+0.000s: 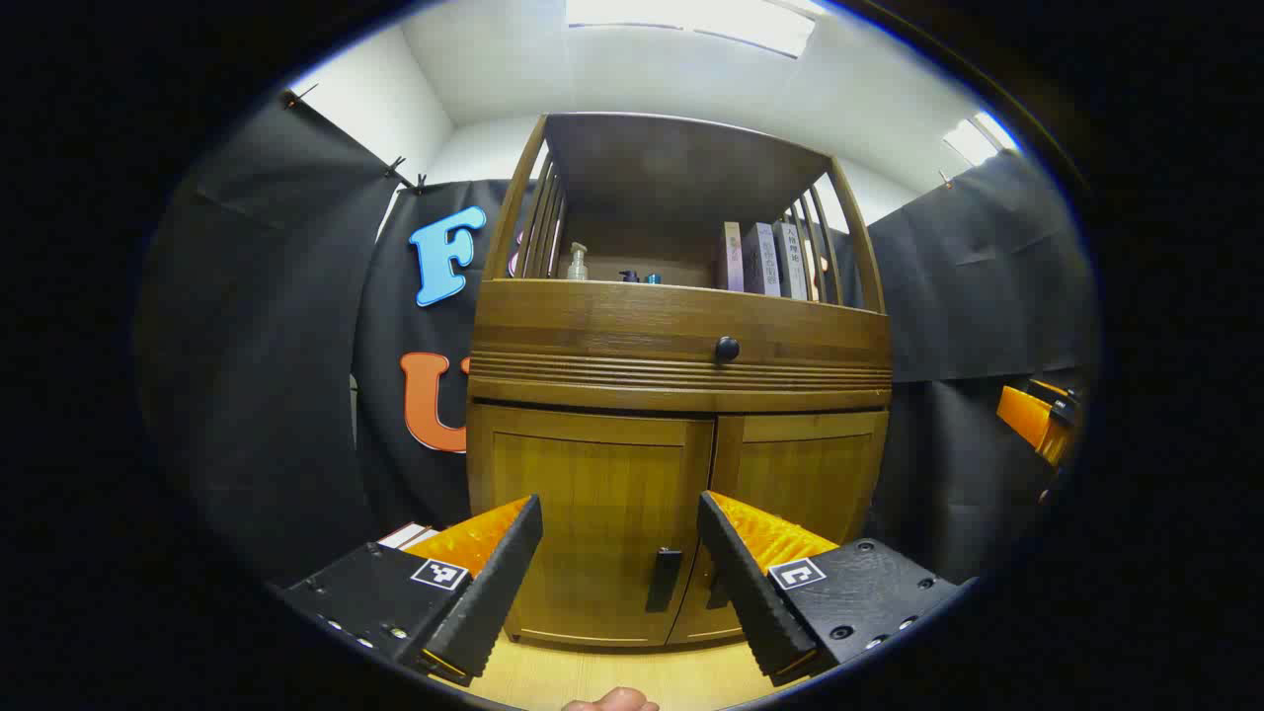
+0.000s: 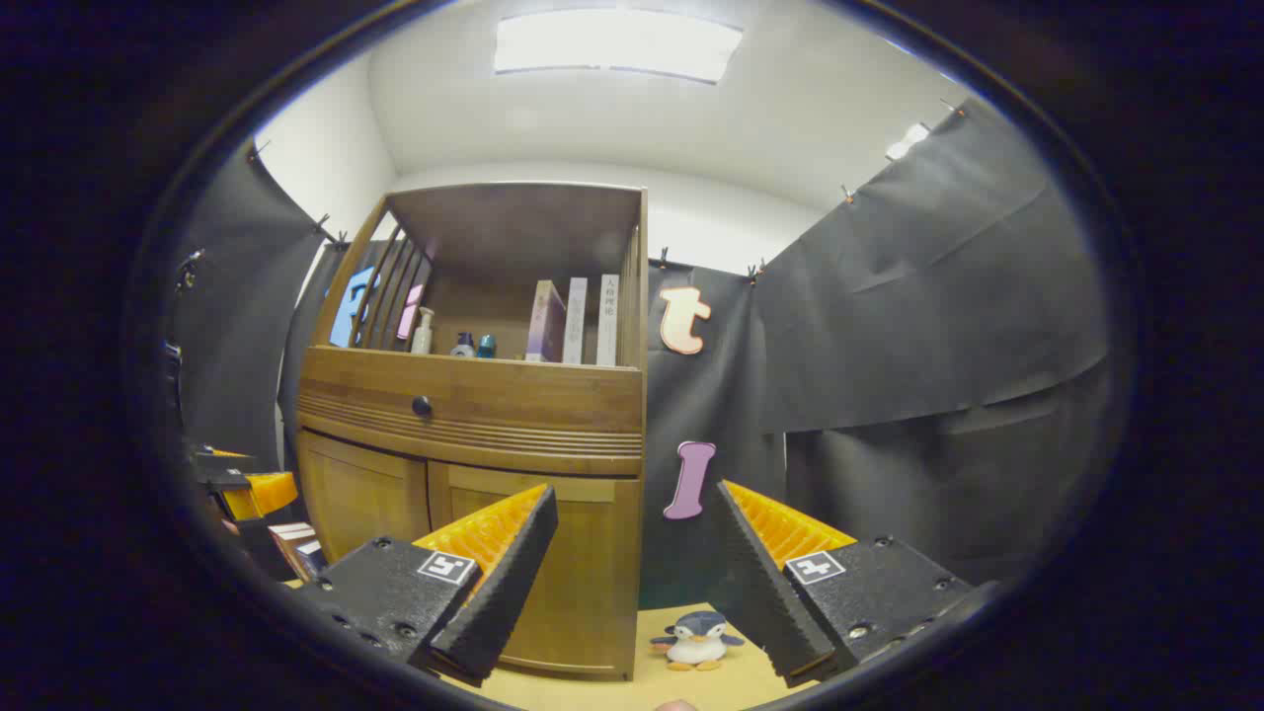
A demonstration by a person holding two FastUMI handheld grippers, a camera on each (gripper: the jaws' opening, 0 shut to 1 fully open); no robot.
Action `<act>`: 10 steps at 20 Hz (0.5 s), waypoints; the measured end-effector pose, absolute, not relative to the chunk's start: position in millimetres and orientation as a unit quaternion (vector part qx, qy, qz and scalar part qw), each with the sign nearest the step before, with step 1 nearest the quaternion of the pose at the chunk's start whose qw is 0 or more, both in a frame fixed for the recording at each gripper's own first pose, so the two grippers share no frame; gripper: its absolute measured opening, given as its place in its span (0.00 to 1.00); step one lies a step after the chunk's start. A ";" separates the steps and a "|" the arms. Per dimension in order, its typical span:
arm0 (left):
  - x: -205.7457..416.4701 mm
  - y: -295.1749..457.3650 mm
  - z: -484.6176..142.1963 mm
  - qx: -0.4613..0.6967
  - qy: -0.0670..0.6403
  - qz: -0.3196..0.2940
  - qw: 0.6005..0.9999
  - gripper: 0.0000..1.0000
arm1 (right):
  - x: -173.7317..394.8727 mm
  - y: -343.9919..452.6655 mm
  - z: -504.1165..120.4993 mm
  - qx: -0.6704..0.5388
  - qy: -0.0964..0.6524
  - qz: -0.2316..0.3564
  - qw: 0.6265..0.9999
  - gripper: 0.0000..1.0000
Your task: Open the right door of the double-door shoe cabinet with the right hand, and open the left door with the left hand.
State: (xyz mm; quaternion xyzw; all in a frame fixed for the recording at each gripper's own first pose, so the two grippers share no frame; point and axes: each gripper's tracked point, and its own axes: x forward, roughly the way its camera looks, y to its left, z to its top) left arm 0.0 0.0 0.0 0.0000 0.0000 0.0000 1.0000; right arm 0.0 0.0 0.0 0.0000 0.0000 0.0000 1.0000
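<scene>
The wooden shoe cabinet (image 1: 681, 326) stands straight ahead in the left gripper view, both lower doors closed. Its left door (image 1: 583, 494) carries a dark handle (image 1: 664, 580) at the inner edge; the right door (image 1: 810, 469) sits beside it, its handle mostly hidden behind one of my fingers. My left gripper (image 1: 620, 504) is open, a short way in front of the left door, touching nothing. In the right gripper view the cabinet (image 2: 474, 405) lies to the left. My right gripper (image 2: 637, 494) is open, level with the right door (image 2: 588, 578) near the cabinet's right corner.
A drawer with a round knob (image 1: 727, 348) runs above the doors; bottles and books stand on the open shelf. A penguin toy (image 2: 696, 637) sits on the floor right of the cabinet. A small stack of books (image 2: 296, 548) lies at its left. Black cloth walls surround the booth.
</scene>
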 end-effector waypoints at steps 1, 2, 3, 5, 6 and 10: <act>-1.7 0.5 0.9 0.000 -0.001 0.003 1.000 0.95 | 2.5 0.4 -1.9 0.005 0.003 0.006 1.000 1.00; -2.9 2.5 2.1 0.002 -0.003 0.009 1.000 0.95 | 4.9 0.4 -3.7 0.009 0.004 0.010 1.000 1.00; -4.5 5.0 2.7 0.006 -0.005 0.015 1.000 0.95 | 8.3 -0.2 -5.0 0.010 0.006 0.012 1.000 1.00; -5.3 6.9 4.4 0.011 -0.012 0.019 1.000 0.95 | 12.1 0.2 -10.8 0.014 0.011 0.013 1.000 0.99; -5.7 7.0 2.2 0.012 -0.010 0.018 1.000 0.94 | 10.7 0.3 -14.6 0.018 0.015 0.011 1.000 0.99; -2.1 15.7 1.0 0.016 -0.006 0.017 1.000 0.95 | 13.9 1.7 -16.6 0.011 0.010 -0.003 1.000 0.99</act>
